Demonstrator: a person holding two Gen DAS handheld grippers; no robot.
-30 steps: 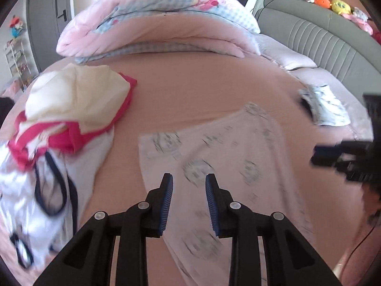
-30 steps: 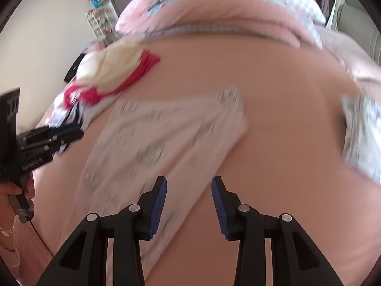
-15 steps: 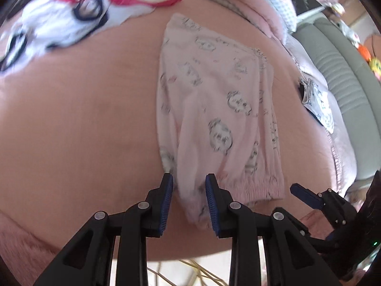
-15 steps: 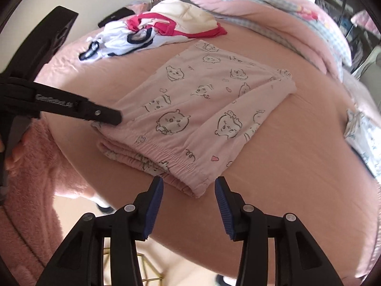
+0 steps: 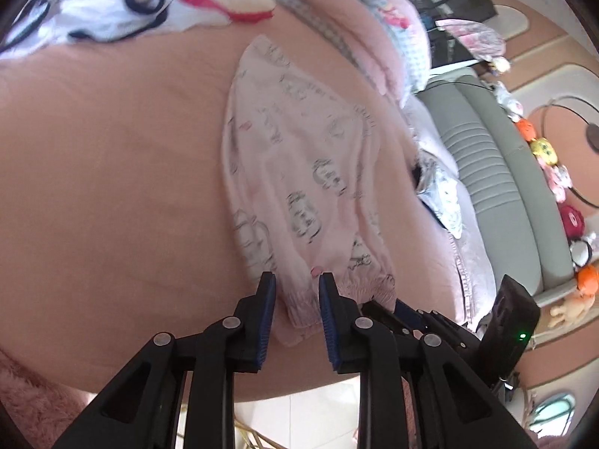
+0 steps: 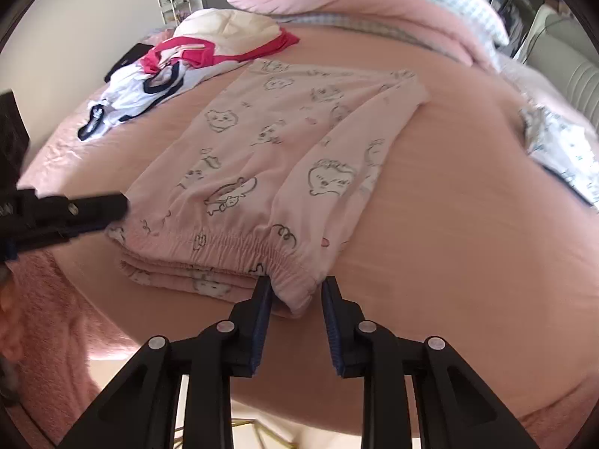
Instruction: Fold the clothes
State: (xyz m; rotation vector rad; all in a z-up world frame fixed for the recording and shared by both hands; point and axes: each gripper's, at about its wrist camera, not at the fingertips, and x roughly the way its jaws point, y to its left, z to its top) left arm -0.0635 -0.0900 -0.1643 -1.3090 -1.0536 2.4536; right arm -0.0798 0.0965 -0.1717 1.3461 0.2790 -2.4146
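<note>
Pink bed, pajama pants waistband at edge

Black tongs with blue ribbed pads, silver screws; fluffy pink sleeve.

Pink bed bearing folded pink pajama pants, rumpled clothes pile, perhaps a quilt.

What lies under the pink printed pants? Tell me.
The pink printed pants lie folded on the pink bedsheet. At the waistband, a second pants layer peeks out below. Anything further beneath is covered.
</note>
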